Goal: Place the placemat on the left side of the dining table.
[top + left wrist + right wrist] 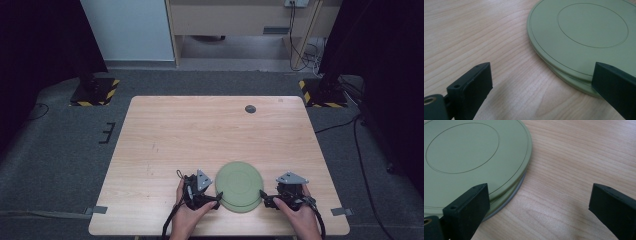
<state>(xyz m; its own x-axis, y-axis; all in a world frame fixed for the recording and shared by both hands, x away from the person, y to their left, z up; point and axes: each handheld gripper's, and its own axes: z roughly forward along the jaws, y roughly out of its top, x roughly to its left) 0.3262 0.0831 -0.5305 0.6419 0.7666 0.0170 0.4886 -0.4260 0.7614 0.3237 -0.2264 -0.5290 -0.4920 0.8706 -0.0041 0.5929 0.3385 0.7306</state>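
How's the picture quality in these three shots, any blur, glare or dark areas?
High view: even light on the table, dark at both upper corners. Left gripper view: soft sheen on the green plates, near jaws slightly soft. Right gripper view: faint jaw shadows on the wood, no harsh glare.

A pale wooden bench [215,130] is standing on grey carpet [55,145], with hazard-striped stand bases [95,92] flanking its far corners and cables [300,50] trailing beneath a wooden cabinet [240,20] behind.

Even soft light, dark corners
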